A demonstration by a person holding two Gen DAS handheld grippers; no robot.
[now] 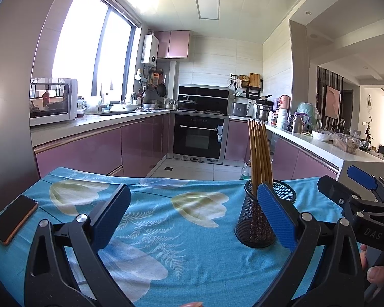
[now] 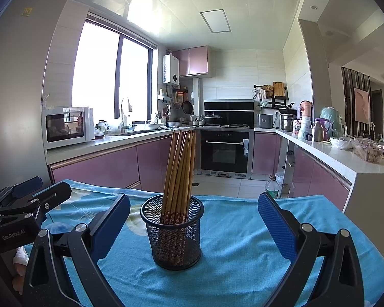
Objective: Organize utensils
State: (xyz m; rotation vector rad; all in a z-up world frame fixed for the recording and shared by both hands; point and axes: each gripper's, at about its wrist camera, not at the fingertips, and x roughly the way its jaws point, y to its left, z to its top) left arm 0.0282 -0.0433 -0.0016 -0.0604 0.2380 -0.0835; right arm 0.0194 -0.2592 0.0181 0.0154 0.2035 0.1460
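A black mesh cup (image 2: 174, 232) stands upright on the blue flowered tablecloth (image 2: 238, 255), holding several wooden chopsticks (image 2: 180, 168) that lean slightly right. My right gripper (image 2: 193, 220) is open, its blue pads on either side of the cup and apart from it. In the left wrist view the same cup (image 1: 258, 220) with its chopsticks (image 1: 261, 153) sits just behind my left gripper's right pad. My left gripper (image 1: 194, 209) is open over bare cloth (image 1: 166, 225) with nothing between its fingers. The right gripper (image 1: 355, 194) shows at the right edge.
A dark phone (image 1: 14, 218) lies on the cloth at the far left. Beyond the table's far edge are a tiled floor, pink cabinets, an oven (image 2: 225, 151) and worktops crowded with kitchenware. A plastic bottle (image 2: 271, 188) stands on the floor to the right.
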